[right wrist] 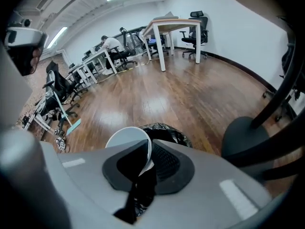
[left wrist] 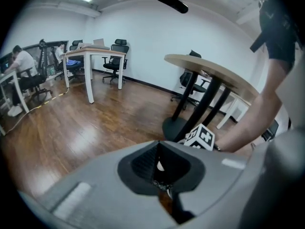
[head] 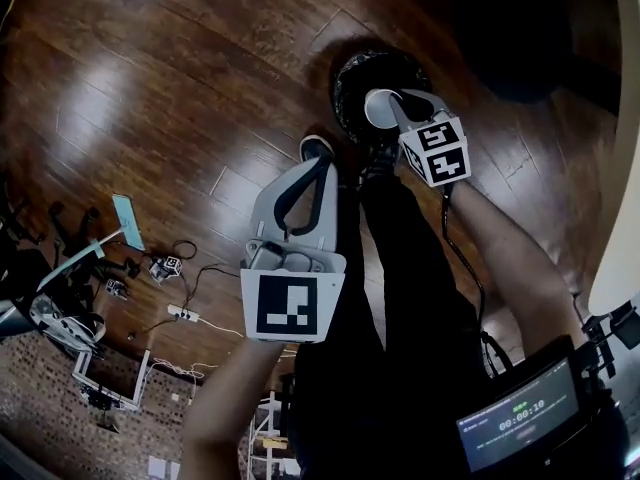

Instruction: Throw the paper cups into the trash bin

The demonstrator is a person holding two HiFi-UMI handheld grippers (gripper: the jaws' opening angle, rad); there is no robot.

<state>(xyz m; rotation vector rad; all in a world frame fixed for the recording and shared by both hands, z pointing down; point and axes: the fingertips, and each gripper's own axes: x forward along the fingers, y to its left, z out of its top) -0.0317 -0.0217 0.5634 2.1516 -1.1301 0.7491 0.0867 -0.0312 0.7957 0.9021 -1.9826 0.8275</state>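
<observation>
A white paper cup point(right wrist: 126, 137) hangs mouth-up with its wall pinched between the jaws of my right gripper point(right wrist: 147, 151). It sits just over the near rim of the trash bin point(right wrist: 164, 130), which is lined with a black bag. In the head view the same cup point(head: 378, 108) and right gripper point(head: 388, 103) are over the round bin point(head: 350, 78) on the wooden floor. My left gripper point(head: 312, 153) hangs lower left of the bin, beside a leg. In its own view the left gripper point(left wrist: 159, 151) has its jaws together, and a small white speck shows in the slit. I cannot tell what it is.
A round table point(left wrist: 214, 73) on a black pedestal base point(left wrist: 174, 128) stands right next to the bin. Its base point(right wrist: 245, 132) lies to the right. Cables and a power strip point(head: 180, 313) lie on the floor at the left. Desks, office chairs and a seated person point(left wrist: 21, 61) are farther off.
</observation>
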